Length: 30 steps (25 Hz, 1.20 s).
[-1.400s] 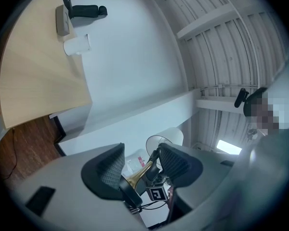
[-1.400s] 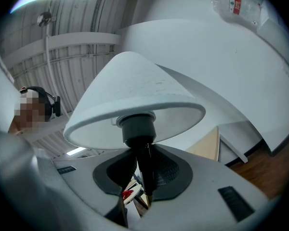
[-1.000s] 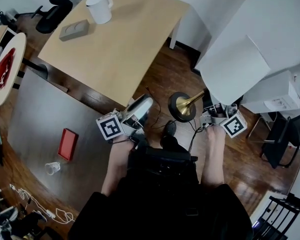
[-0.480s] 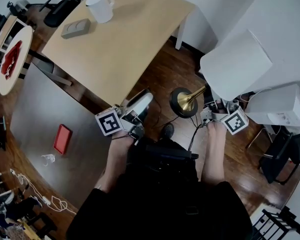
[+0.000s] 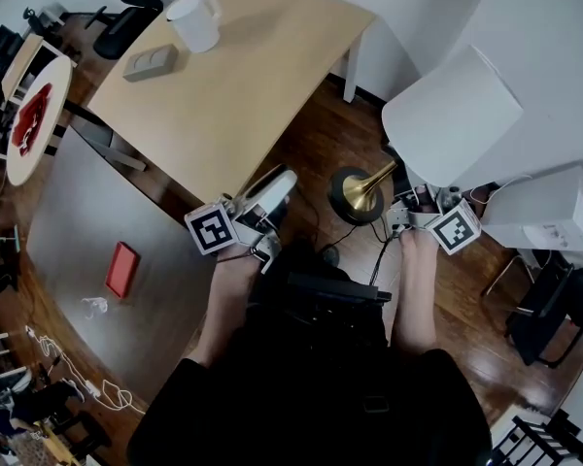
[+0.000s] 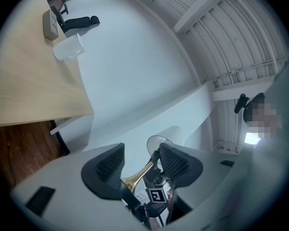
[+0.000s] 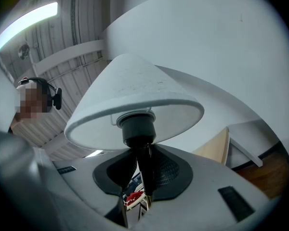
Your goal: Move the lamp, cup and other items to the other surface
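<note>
The lamp is carried off the floor, tilted: white shade [image 5: 452, 119], brass stem [image 5: 369, 184], dark round base [image 5: 348, 200]. My right gripper [image 5: 409, 205] is shut on its black neck just under the socket [image 7: 136, 129], with the shade [image 7: 135, 97] filling the right gripper view above the jaws [image 7: 142, 166]. My left gripper [image 5: 277, 190] hangs open and empty beside the wooden table's corner; past its jaws [image 6: 140, 159] I see the brass stem [image 6: 137, 177]. A white cup with a handle [image 5: 194, 17] stands on the wooden table [image 5: 253, 85].
A grey block [image 5: 146, 62] lies near the cup. The grey table [image 5: 87, 221] at the left bears a red item [image 5: 121, 269] and a small clear cup [image 5: 94, 306]. A round table [image 5: 19, 163] stands far left, a white box [image 5: 549, 212] at the right, cables [image 5: 78, 386] on the floor.
The person has stepped across the floor with both grippers and the lamp; the grey table and its red item have slid left in view. The grip on the lamp is unchanged.
</note>
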Available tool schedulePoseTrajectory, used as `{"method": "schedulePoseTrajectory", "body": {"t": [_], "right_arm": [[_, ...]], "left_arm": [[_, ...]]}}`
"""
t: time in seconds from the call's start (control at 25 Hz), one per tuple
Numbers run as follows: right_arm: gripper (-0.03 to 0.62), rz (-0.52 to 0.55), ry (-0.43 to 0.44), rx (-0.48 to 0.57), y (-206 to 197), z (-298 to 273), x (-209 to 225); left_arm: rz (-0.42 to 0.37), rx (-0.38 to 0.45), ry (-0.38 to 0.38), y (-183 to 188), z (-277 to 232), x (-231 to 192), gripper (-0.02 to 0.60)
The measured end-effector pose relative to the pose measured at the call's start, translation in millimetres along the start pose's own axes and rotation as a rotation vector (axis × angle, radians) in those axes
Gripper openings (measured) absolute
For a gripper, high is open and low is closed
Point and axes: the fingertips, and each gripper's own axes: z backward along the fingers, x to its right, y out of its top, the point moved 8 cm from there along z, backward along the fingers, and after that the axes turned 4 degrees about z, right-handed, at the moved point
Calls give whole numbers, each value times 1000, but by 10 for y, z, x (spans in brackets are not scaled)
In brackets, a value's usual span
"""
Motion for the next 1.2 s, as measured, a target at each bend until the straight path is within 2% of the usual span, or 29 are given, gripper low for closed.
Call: {"method": "schedulePoseTrajectory", "body": {"t": [0.28, 0.6, 0.92, 1.2], "right_arm": [[95, 27, 6, -14, -18, -77, -80], [95, 31, -18, -44, 102, -422, 354], [95, 41, -4, -89, 20, -1292, 713], [95, 45, 21, -107, -56, -2159, 979]], "left_arm": [[10, 5, -15, 97, -25, -31, 236], [32, 16, -19, 363, -410, -336, 236], [65, 86, 13, 984, -424, -826, 236], [78, 147, 1, 1709, -512, -1225, 236]]}}
